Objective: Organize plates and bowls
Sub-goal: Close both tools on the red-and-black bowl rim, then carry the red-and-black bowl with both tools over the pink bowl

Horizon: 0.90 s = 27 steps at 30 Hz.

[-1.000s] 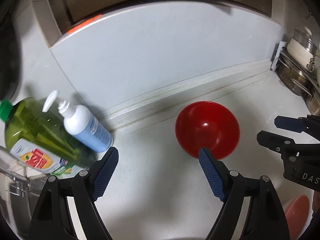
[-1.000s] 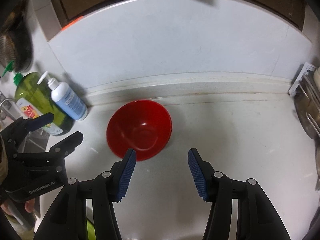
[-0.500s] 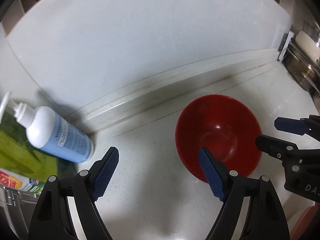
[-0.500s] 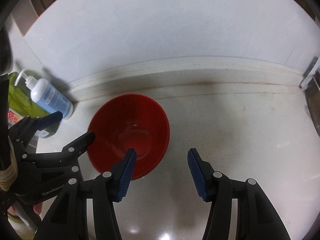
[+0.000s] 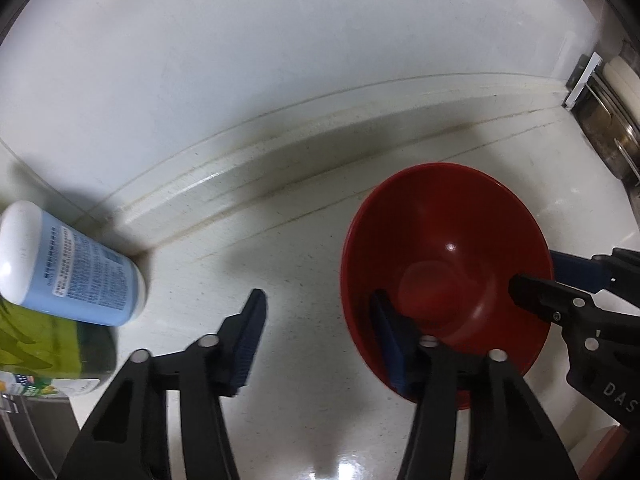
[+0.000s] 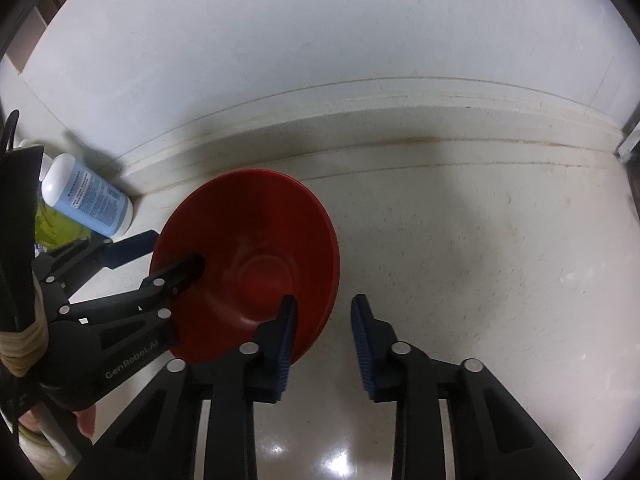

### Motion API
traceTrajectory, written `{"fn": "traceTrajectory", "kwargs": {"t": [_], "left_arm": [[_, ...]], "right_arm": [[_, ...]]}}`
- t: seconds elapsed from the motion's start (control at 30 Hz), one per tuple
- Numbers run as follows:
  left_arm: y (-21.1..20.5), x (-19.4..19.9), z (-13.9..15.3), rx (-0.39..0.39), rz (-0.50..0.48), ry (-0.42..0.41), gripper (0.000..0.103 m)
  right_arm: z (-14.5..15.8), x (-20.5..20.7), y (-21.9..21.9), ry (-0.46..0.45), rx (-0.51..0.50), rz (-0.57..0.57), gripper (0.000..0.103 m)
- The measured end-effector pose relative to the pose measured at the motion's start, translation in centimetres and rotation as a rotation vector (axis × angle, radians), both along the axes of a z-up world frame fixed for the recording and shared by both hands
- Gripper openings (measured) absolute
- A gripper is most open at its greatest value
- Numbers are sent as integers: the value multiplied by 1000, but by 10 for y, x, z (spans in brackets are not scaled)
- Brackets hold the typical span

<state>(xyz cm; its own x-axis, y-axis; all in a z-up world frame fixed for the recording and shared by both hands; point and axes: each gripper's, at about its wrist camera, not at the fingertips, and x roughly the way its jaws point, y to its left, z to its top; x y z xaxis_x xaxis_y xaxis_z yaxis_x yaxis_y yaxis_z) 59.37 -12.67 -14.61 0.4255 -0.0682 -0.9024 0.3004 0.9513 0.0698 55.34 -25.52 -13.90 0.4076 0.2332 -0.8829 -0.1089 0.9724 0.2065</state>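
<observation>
Both grippers have been brought closer: glossy red plastic bowl (image 5: 444,276) rim straddled by left gripper (image 5: 316,344) and right gripper (image 6: 323,338), jaws apart, unclamped, ready for lifting.

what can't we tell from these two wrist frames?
- Left gripper contact with the red bowl: left wrist view, its own finger hides the rim.
- Right gripper contact: right wrist view, near rim hidden behind the finger.
- Pump bottle top: cut off at the left edge.
- Green bottle label: blurred, cropped.
- Metal pots: mostly outside the fisheye edge.
</observation>
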Motion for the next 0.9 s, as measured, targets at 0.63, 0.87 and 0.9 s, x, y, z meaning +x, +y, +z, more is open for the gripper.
{"fn": "traceTrajectory", "kwargs": {"t": [0.63, 0.87, 0.9], "left_arm": [[-3, -16, 12, -110, 11, 35, 13], [-3, -40, 38, -141, 2, 9, 13], [-2, -45, 41, -148, -1, 3, 13]], "right_arm": [[10, -12, 0, 22, 57, -29, 16], [31, -36, -4, -18, 47, -29, 16], [34, -40, -4, -26, 42, -29, 16]]}}
